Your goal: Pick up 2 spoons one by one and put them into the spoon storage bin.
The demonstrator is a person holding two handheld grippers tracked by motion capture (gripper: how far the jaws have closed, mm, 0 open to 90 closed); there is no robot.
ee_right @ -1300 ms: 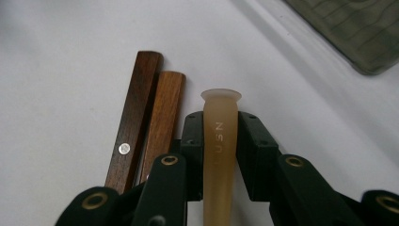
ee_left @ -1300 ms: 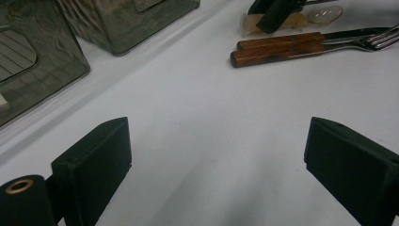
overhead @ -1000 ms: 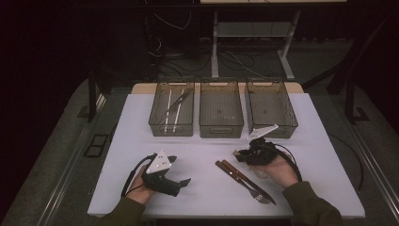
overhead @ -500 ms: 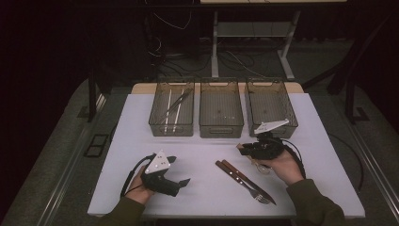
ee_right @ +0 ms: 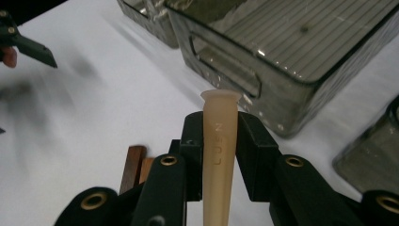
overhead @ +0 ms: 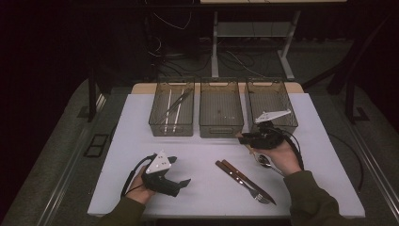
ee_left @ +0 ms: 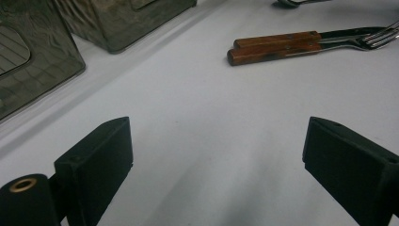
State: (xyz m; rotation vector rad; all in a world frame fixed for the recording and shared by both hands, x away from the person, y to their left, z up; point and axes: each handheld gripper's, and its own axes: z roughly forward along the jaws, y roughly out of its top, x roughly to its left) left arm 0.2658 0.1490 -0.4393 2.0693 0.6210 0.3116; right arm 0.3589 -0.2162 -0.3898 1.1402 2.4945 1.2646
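A cream-handled spoon [ee_right: 219, 155] is clamped by its handle in the right tool [overhead: 260, 138], its long axis in line with the jaws, just below the middle bin [overhead: 221, 109] at frame centre, while the left tool [overhead: 170, 175] is held apart, empty, at lower left.

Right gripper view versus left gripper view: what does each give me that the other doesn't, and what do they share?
Right gripper view: the right gripper shut on a pale beige handle marked with raised letters, pointing toward a ribbed-floor bin. The left gripper also shows, far left.

Left gripper view: its own jaws stand wide apart over bare white table with nothing between them; a fork's tines lie at the right edge.

Both: the two wooden handles lying together, smoky clear bins and the white tabletop.
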